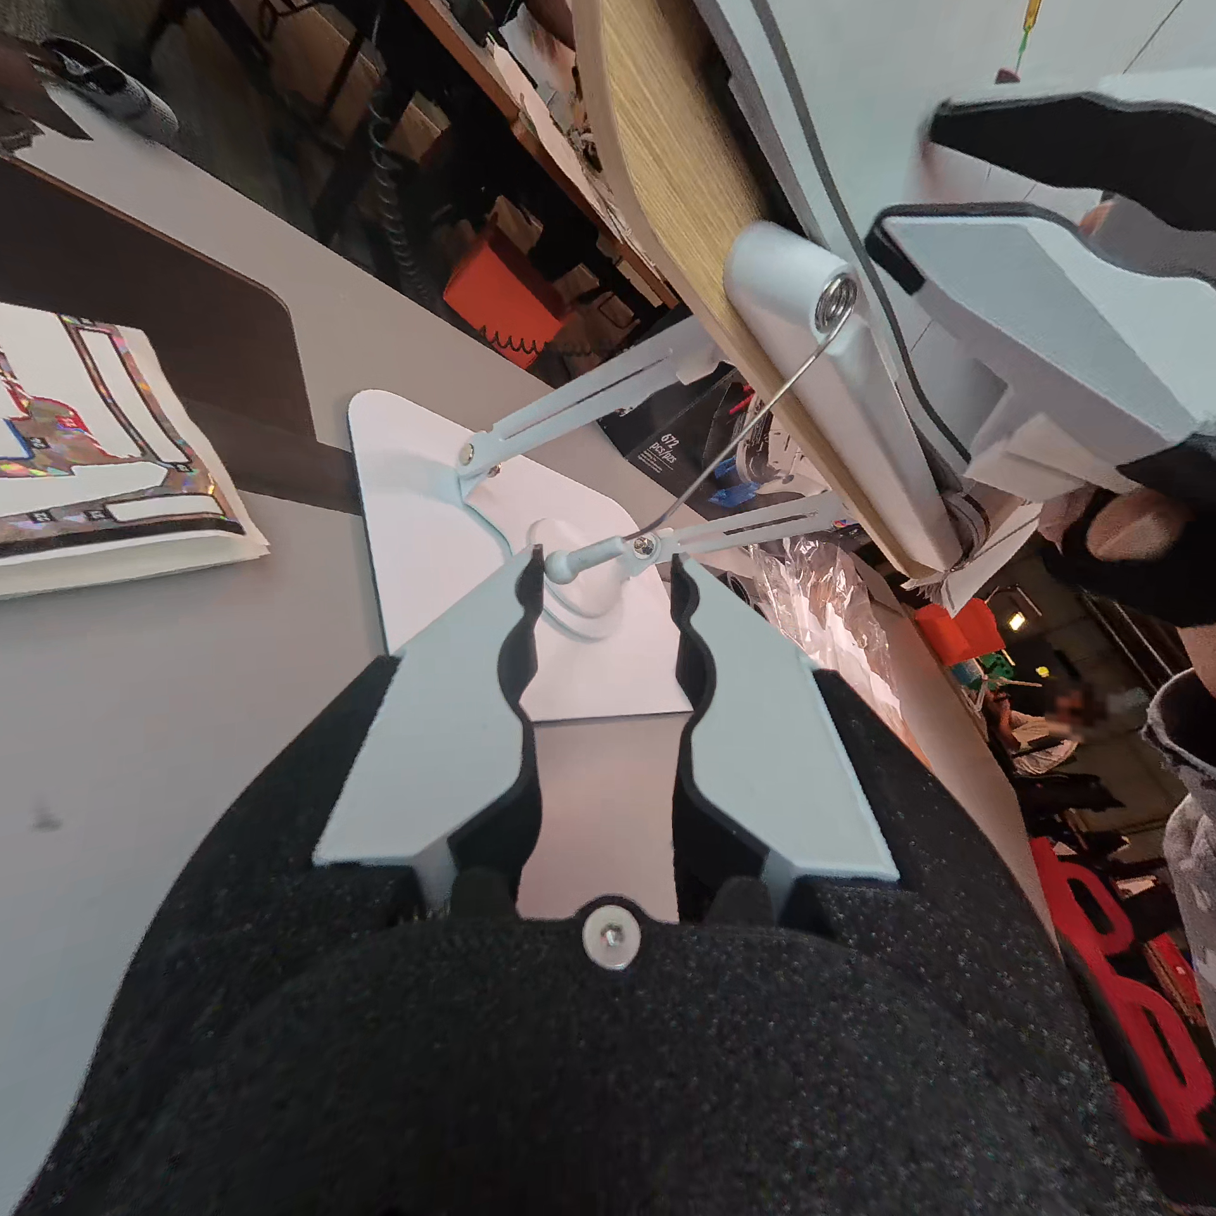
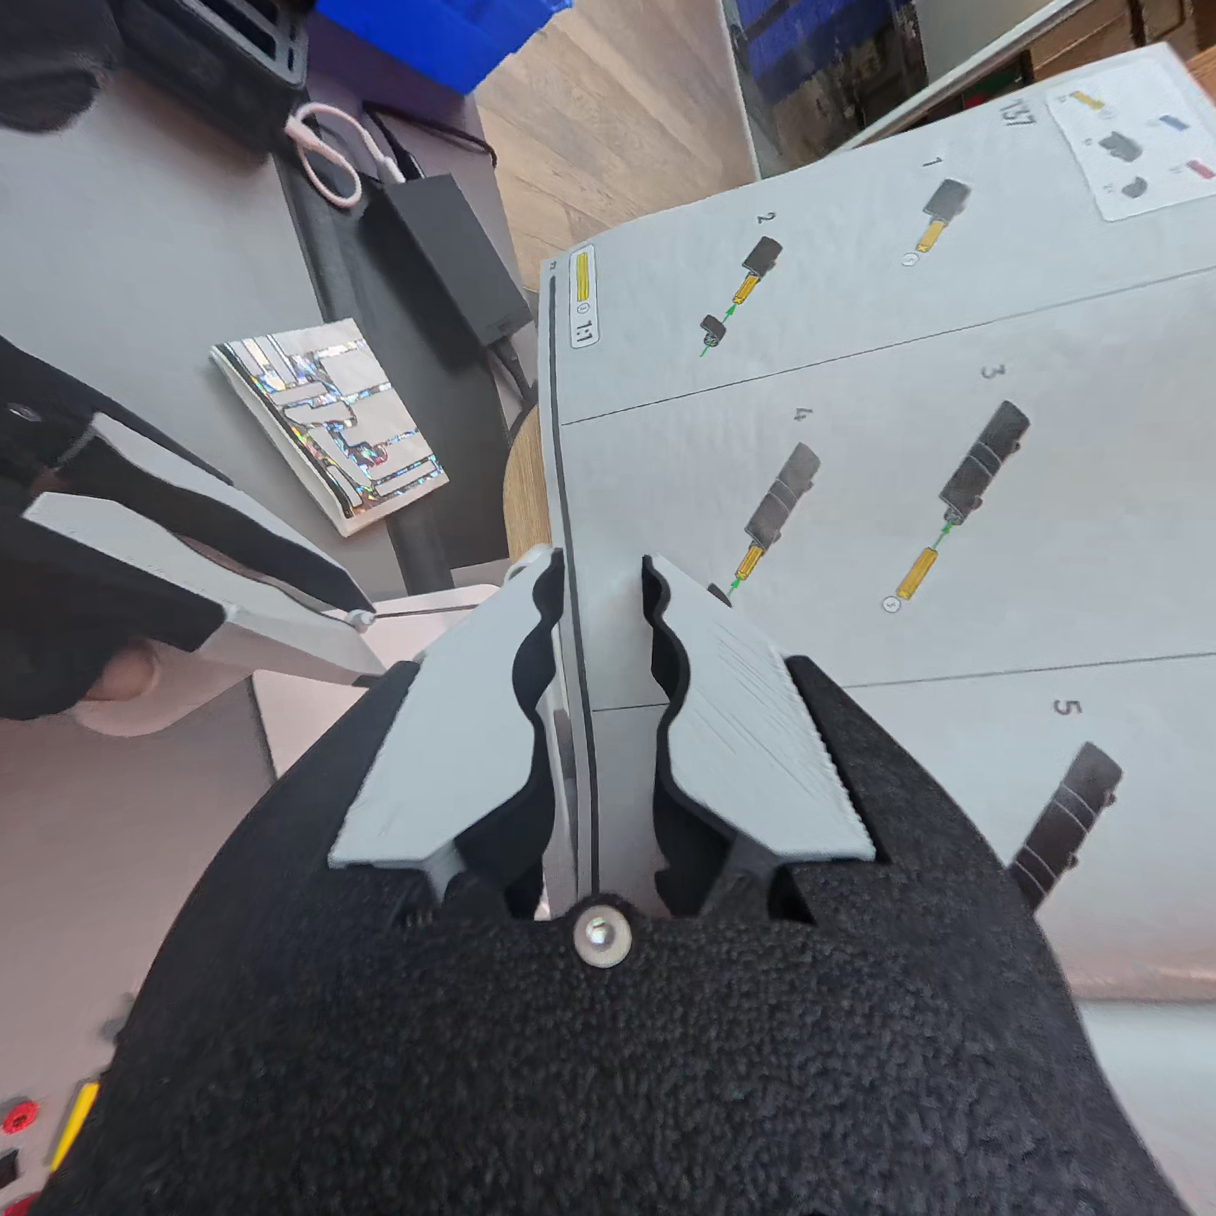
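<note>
My left tool [image 1: 605,566] has its grey fingers with wavy black pads set fairly wide, and between the tips sits the rounded white knob end [image 1: 562,566] of a thin metal wire arm; the knob lies against the left pad, but I cannot tell whether it is truly pinched. That wire [image 1: 737,447] runs up to a coiled spring in a white plastic page clip [image 1: 822,342] on the wooden-backed book stand [image 1: 664,171]. The stand's two slotted white metal struts [image 1: 579,408] hinge onto a smooth white base plate with rounded corners [image 1: 408,500], which lies flat on the matte grey table [image 1: 164,691]. To the far left on the table rests a thin white booklet with glittering holographic stripes [image 1: 99,447]. My right tool [image 2: 602,572] is held narrowly apart around the left edge of the open instruction booklet [image 2: 921,460], a pale grey glossy page printed with numbered steps of dark cylinders and yellow pins; the page edge with its dark border line passes between the pads close to the left one, and I cannot tell if it is gripped. From the right wrist view the left tool appears at the left, blurred, with the wire knob at its tips. Beyond lie the holographic booklet, a black rectangular power brick [image 2: 454,263], pink-handled scissors [image 2: 335,151] and a blue plastic bin [image 2: 454,33].
</note>
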{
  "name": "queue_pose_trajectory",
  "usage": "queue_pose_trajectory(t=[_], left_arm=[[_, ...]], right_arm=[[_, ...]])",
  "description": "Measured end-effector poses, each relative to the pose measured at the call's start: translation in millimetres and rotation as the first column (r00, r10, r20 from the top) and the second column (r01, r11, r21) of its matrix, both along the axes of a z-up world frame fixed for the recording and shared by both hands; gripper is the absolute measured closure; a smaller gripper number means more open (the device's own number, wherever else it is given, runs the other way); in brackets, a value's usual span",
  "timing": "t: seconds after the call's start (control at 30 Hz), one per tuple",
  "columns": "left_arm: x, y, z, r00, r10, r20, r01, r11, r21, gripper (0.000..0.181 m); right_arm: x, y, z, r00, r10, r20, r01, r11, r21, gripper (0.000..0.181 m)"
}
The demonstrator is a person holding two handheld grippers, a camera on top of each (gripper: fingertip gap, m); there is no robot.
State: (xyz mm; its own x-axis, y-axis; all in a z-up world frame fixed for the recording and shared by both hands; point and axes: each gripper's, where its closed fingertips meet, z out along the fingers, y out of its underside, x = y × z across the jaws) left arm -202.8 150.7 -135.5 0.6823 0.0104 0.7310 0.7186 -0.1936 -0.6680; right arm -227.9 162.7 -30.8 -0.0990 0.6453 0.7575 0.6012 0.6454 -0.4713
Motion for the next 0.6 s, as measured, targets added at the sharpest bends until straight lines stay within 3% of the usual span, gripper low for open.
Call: queue_pose_trajectory(t=[0.03,0.17,0.23,0.4,0.6], left_arm=[[-3,0,1,1.0,0.004,-0.004,-0.004,1.0,0.004,0.149],[-17,-2,6,0.999,0.034,-0.034,-0.034,0.999,0.01,0.164],[-19,-2,8,0.999,0.037,0.001,-0.037,0.999,0.016,0.161],[-36,-8,20,0.991,0.079,0.108,-0.088,0.993,0.08,0.154],[-51,-12,29,0.981,0.138,-0.137,-0.132,0.99,0.055,0.148]], right_arm=[[4,-2,6,0.999,0.0,-0.033,-0.001,1.0,-0.027,0.158],[36,-3,33,0.986,-0.041,-0.162,0.029,0.997,-0.075,0.159],[57,7,39,0.977,-0.088,-0.196,0.076,0.995,-0.068,0.159],[99,25,30,0.956,-0.164,-0.242,0.133,0.981,-0.138,0.159],[127,21,7,0.942,-0.191,-0.277,0.13,0.966,-0.223,0.159]])
